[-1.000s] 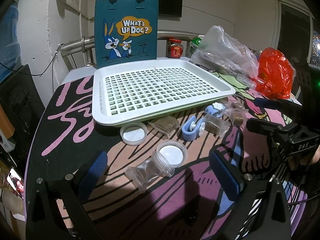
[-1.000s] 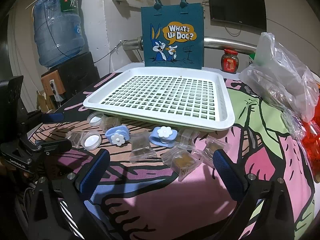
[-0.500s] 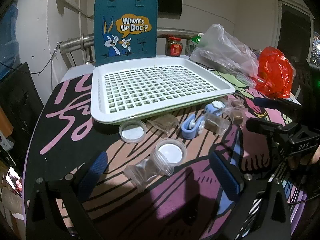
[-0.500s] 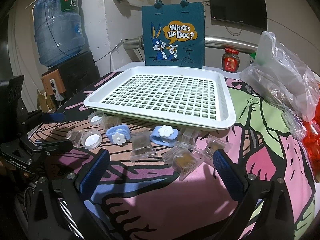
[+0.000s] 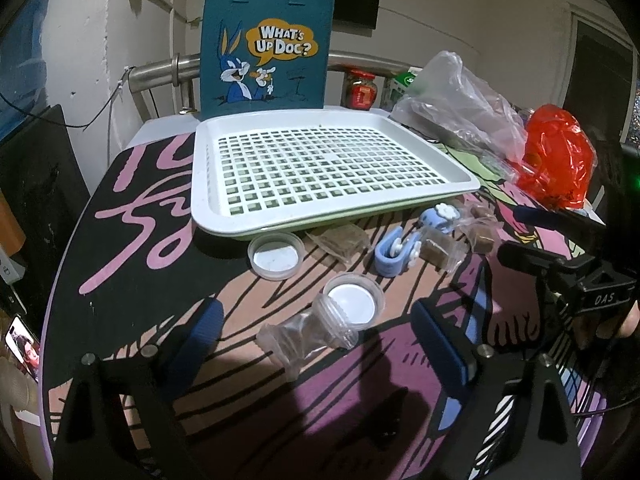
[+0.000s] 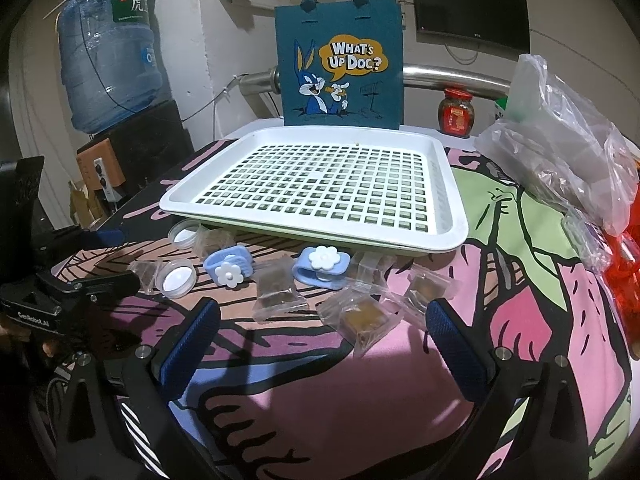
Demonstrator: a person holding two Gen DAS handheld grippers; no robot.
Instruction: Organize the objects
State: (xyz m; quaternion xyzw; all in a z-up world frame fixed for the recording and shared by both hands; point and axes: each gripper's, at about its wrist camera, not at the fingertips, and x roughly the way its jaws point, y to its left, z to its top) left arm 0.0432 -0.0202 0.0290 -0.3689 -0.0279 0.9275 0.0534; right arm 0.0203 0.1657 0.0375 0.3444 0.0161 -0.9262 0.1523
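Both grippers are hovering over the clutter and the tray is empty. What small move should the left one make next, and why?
Probably ease the left gripper down and forward around the small clear jar lying on its side. The jar sits between the wide-open fingers, which have just begun closing, not yet touching it. It is the nearest loose item, and the white tray behind holds nothing yet.

Both wrist views sit low and close over the near edge of the table (image 5: 132, 216), angled down and facing the far edge, where the blue bag (image 5: 266, 46) stands. Left wrist view looks from the near left corner, right gripper (image 5: 560, 248) at its right border. Right wrist view looks from the near right, left gripper (image 6: 100, 260) at its left border. Shared: white tray (image 6: 452, 216), blue clips (image 6: 228, 268), round lids (image 5: 276, 258), wrapped packets (image 6: 360, 320)
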